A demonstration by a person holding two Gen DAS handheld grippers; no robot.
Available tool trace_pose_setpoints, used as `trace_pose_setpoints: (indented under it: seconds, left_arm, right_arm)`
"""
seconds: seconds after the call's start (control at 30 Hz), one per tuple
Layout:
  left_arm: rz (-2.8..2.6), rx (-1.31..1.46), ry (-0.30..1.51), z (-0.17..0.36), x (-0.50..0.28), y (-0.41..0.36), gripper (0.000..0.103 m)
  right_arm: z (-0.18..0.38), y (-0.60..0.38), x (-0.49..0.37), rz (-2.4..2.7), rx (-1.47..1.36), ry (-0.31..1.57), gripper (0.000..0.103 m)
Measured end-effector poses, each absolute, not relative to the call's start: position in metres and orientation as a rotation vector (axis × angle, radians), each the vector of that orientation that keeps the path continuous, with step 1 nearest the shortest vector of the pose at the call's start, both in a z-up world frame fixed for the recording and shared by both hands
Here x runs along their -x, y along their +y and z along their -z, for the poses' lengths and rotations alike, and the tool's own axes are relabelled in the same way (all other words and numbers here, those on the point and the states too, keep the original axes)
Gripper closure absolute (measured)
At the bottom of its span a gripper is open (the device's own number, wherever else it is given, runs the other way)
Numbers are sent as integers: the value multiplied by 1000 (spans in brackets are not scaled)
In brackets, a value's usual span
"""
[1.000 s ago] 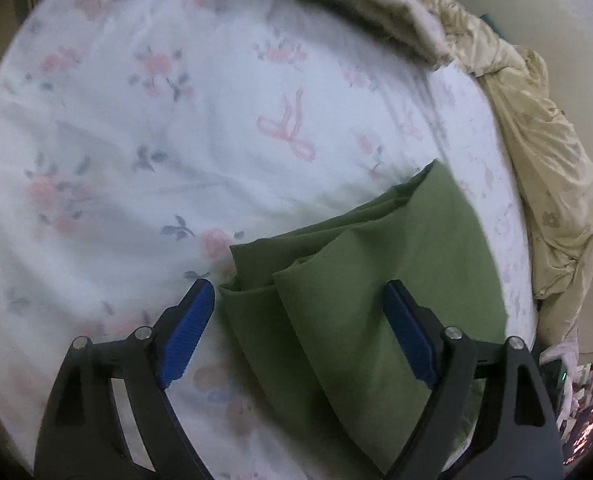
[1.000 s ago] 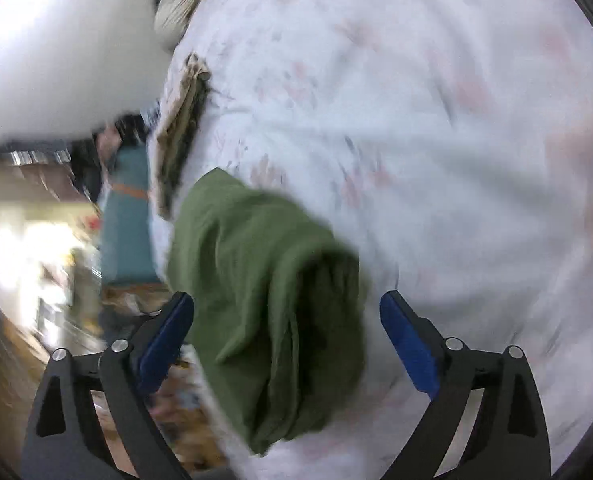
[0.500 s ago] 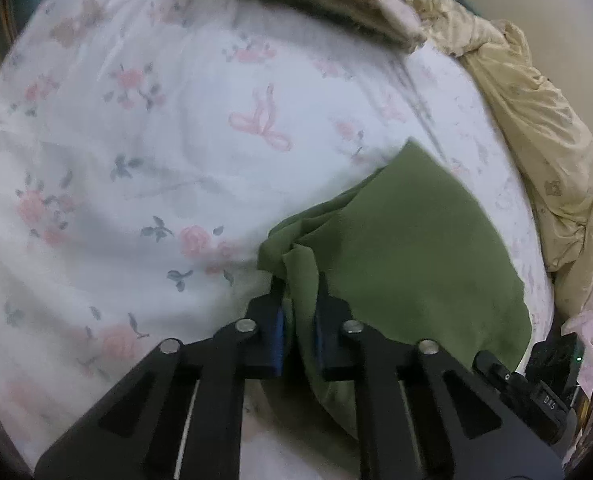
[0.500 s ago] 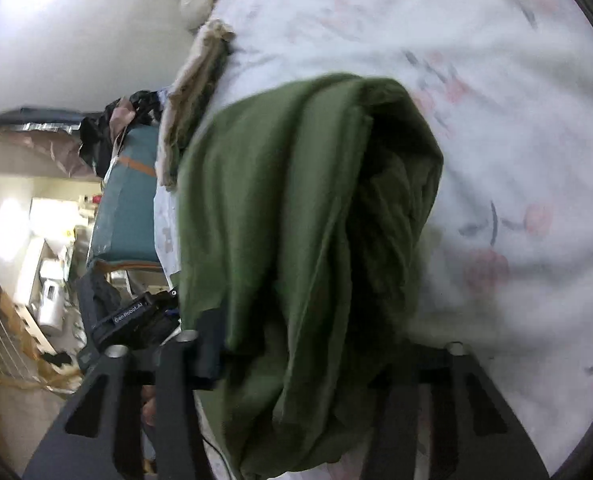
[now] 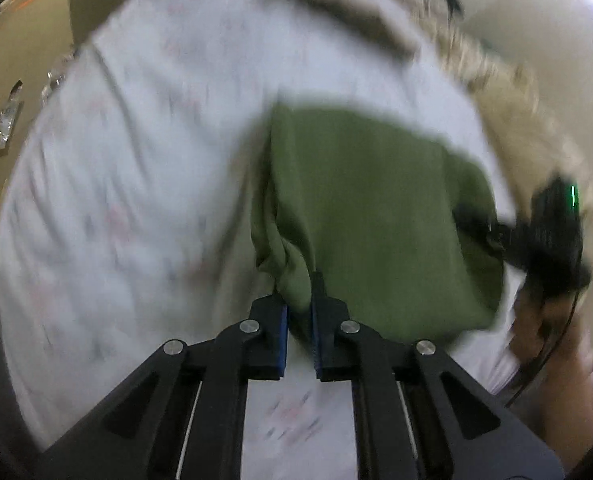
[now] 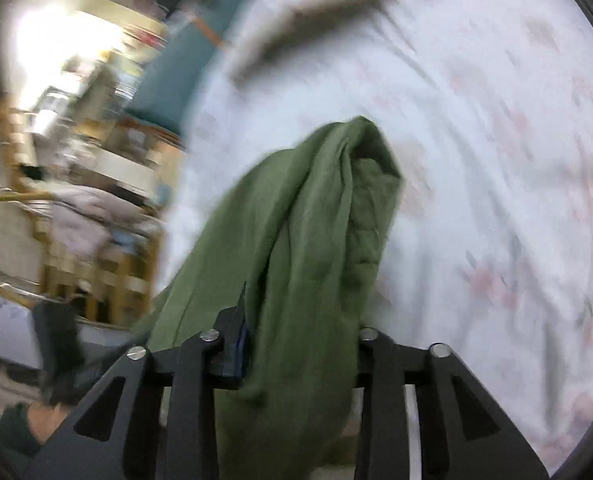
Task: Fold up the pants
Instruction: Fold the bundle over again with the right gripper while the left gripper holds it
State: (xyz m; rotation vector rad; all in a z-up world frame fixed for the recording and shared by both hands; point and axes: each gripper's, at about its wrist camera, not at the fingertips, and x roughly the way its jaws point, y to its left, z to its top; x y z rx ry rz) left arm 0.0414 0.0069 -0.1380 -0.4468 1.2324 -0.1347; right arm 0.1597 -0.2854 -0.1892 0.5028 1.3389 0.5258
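The green pants [image 5: 368, 208] are folded into a compact bundle and lifted above the white floral bed sheet [image 5: 136, 184]. My left gripper [image 5: 298, 320] is shut on the bundle's near left edge. In the right wrist view the pants [image 6: 308, 248] drape over and between the fingers of my right gripper [image 6: 300, 344], which is shut on the cloth. The right gripper also shows in the left wrist view [image 5: 544, 232], at the bundle's right side. Both views are blurred by motion.
A beige blanket [image 5: 336, 16] lies at the far edge of the bed, with a rumpled cream quilt [image 5: 508, 92] to the right. Left of the bed in the right wrist view stand wooden furniture and clutter [image 6: 88, 184] and a teal object [image 6: 176, 68].
Both grippers went from open to shut on the pants. They have since lifted the bundle off the sheet, and both views now swing with motion blur.
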Motion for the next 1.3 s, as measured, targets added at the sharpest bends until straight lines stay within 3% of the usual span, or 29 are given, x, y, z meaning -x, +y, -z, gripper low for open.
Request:
trace_pose_setpoints:
  seconds: [0.07,0.23,0.27,0.37,0.5,0.57,0.6,0.63,0.67,0.73,0.8,0.9,0.97,1.0,1.03,1.3]
  left_arm:
    - [86,359,1278,150,-39,1,80]
    - [-6,409,1277,135,-42,34,29]
    - [-19,435,1258,130,-43,42,27]
    - [-25,471,1228,131,-53,52,25]
    - [147,594,1347,172,-74,35,27]
    - [157,597,1357,185,-77,30,36]
    - [169,586,1340,185,-79,28,45]
    - [190,582,1332,184,-80,27,65]
    - [217,574,1339,181,-79,24,73]
    - [240,577,1355,174,-77,24,90]
    - [291,743,1372,172,-76,35,92]
    - [345,692,1351,159,-72,28,91]
    - [297,561,1376,162,-69,19,81]
    - [263,513,1389,166,-69,17,70]
    - [190,474,1410,169,-67,21,52]
    - [92,408,1222,117,-57,36,38]
  right_arm:
    - [209,-296,-149,-443,-577,1392,45]
    - [178,-312,-125,-348,-604,1318,25]
    - [171,-317,-116,-325,-630,1288,21]
    - [164,-326,-89,-267,-756,1217,17]
    - [202,-322,-62,-160,-866,1275,16]
    - [229,-315,-56,-172,-920,1338,16]
    - [233,-311,-54,-184,-923,1322,16]
    - [229,-308,-54,-196,-896,1285,20]
    - [225,-305,-54,-224,-886,1270,50]
    - [206,-295,-58,-296,-782,1248,82]
    - [179,-294,-61,-329,-694,1184,88]
    - [178,-308,-61,-298,-731,1208,87]
    - [199,-309,-59,-236,-720,1337,65]
    - [208,-309,-57,-228,-738,1391,60]
    - [210,-310,-54,-221,-752,1411,54]
    - [147,-338,-29,-143,-622,1216,50]
